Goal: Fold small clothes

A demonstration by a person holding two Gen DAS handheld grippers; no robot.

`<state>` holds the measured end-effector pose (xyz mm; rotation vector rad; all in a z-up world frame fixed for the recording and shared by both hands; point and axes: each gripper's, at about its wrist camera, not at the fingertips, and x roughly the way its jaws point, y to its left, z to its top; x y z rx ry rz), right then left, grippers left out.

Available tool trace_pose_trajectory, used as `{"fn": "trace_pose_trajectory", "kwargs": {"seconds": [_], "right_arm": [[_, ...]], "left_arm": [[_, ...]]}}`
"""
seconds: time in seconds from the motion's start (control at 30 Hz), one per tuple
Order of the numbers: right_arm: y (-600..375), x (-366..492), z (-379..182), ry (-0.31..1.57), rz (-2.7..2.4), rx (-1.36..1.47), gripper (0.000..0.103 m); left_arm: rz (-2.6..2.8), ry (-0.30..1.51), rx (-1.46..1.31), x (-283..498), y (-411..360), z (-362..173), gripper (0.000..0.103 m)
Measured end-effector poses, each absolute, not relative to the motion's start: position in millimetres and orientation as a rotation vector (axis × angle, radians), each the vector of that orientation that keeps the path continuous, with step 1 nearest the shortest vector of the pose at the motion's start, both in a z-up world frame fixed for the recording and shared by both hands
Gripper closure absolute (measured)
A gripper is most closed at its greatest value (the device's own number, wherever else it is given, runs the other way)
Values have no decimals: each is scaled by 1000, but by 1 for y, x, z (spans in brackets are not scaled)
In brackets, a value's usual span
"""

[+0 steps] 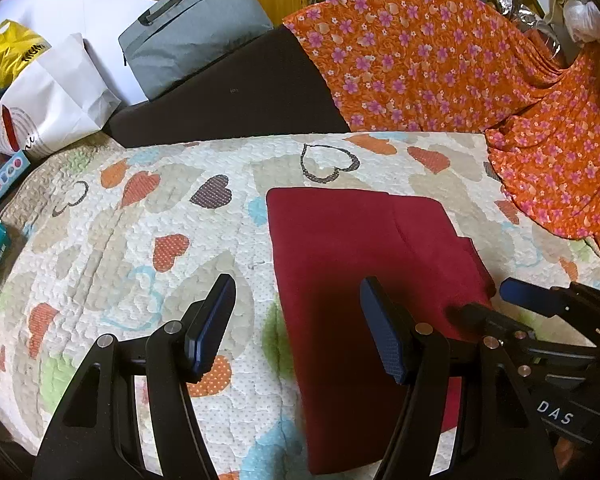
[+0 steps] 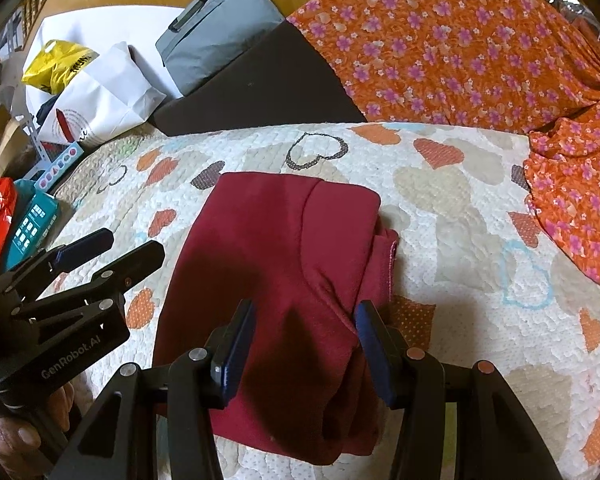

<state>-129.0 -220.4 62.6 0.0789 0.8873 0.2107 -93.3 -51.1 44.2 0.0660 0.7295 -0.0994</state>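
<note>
A folded dark red garment (image 1: 352, 264) lies on a heart-patterned quilt (image 1: 140, 216), its near edge hidden behind the left gripper (image 1: 298, 328) and right gripper (image 2: 306, 344). Both hover with jaws wide, holding nothing.

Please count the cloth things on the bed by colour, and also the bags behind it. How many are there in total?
Dark red folded garment: 1
Orange flowered cloth: 1
Heart-patterned quilt: 1
Grey bag: 1
White paper bag: 1
Yellow plastic bag: 1
Total: 6
</note>
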Motion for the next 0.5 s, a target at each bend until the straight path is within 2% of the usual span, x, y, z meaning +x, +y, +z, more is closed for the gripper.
{"fn": "trace_pose_trajectory", "kwargs": {"seconds": [0.5], "right_arm": [[-217,-133,63,884,229,96,52]], "left_arm": [[-104,723,59,-93,-54,45,38]]}}
